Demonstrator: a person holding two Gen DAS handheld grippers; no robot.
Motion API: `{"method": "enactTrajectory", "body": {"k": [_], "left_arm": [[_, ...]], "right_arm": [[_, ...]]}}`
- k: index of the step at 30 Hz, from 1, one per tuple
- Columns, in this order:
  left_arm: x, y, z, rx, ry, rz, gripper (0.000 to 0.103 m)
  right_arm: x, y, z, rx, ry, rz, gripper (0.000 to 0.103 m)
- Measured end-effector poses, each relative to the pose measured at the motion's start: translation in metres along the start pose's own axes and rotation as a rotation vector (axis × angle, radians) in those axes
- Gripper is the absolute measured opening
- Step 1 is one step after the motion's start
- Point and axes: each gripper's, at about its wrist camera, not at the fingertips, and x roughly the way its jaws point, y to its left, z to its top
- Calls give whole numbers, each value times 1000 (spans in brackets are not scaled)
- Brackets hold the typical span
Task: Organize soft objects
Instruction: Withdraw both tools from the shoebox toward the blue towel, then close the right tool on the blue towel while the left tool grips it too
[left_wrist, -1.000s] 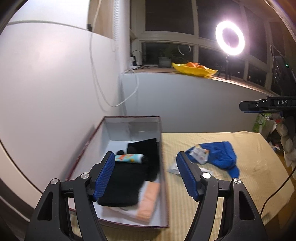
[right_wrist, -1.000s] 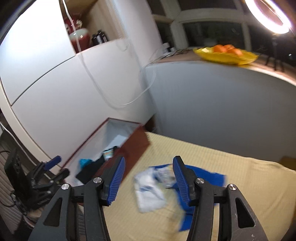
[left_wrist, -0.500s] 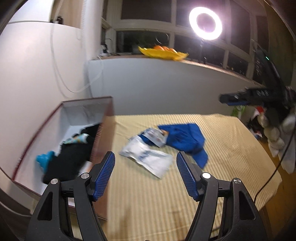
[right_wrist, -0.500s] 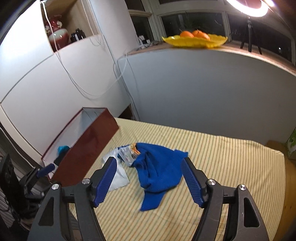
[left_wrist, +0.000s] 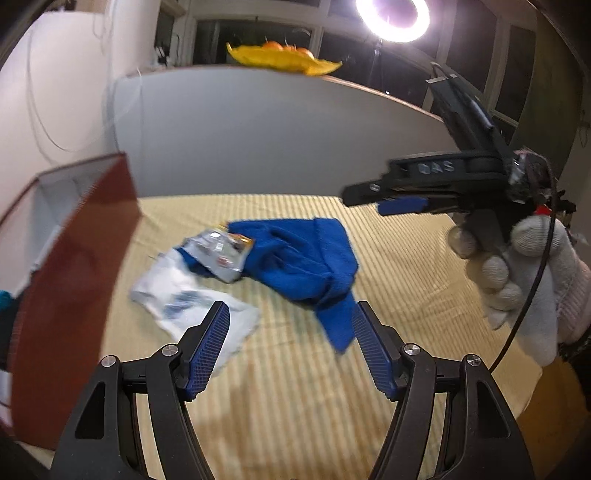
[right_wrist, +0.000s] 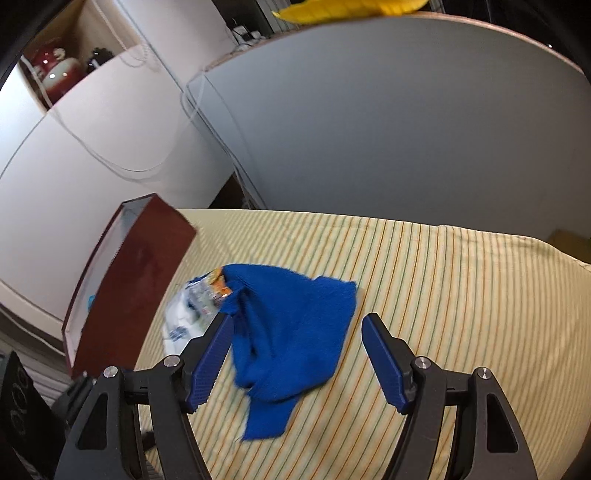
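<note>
A crumpled blue cloth (left_wrist: 306, 258) (right_wrist: 288, 332) lies on the striped yellow tablecloth (left_wrist: 295, 406). Its left edge overlaps a shiny silver snack packet (left_wrist: 221, 254) (right_wrist: 207, 295), and a white plastic bag (left_wrist: 184, 299) (right_wrist: 177, 325) lies beside that. A dark red box (left_wrist: 74, 277) (right_wrist: 136, 273) stands at the left with dark clothes inside, mostly hidden by its wall. My left gripper (left_wrist: 290, 310) is open just short of the cloth's near tip. My right gripper (right_wrist: 298, 321) is open above the cloth with nothing between its pads. In the left wrist view it (left_wrist: 402, 205) hangs at the right, held by a gloved hand (left_wrist: 524, 280).
A grey partition (left_wrist: 277, 140) backs the table. On its ledge sits a yellow bowl of oranges (left_wrist: 284, 59), with a ring light (left_wrist: 391, 14) behind. White cables (right_wrist: 122, 162) hang on the left wall. A red pot (right_wrist: 51, 74) stands in a wall niche.
Both views have swung from the box to the blue cloth, and both grippers have come down closer to it. The right jaws have widened. The left jaws stay as wide as before.
</note>
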Motion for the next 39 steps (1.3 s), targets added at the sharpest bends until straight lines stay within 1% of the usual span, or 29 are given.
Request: {"method": "enactTrajectory", "body": {"k": [3,9,12,17,20,21,22,26,28,30,32,33,36,39], "left_arm": [[17,-6,5,-9,21,-7,69],[48,-10,13,-39,67,-22,69],[62,-14,14,-38,93,-18,69],[79,-20,13,-31,114,-9,69],[86,-21,11,-39,131,-19,69],[89,-22,11,-40,134,-18,69],[91,-23,10,-42,137,-20,69],[100,-29,8,-44,143,-36,68],[102,-33,7,-35,135,-32,56],[106,-32,6,-36,134,-24,37],[106,-30,6,-47,130,-25,25],[105,-28,6,-61,128,-33,21],[98,-22,4,-88,117,-55,16],[81,-15,2,-108,96,-87,14]], "right_arm": [[20,-4,12,-22,28,14,68],[58,-4,29,-84,73,-20,68],[67,-10,32,-85,86,-17,67],[77,-14,29,-94,121,-5,57],[78,-13,24,-105,132,-4,50],[79,-13,24,-108,138,1,43],[78,-13,22,-102,150,16,34],[75,-14,12,-95,176,45,23],[71,-12,6,-94,179,57,19],[65,-10,0,-86,177,76,17],[58,-9,-5,-78,173,96,16],[53,-9,-8,-71,169,102,15],[41,-10,-16,-36,159,128,14],[26,-10,-27,-5,146,147,13]]}}
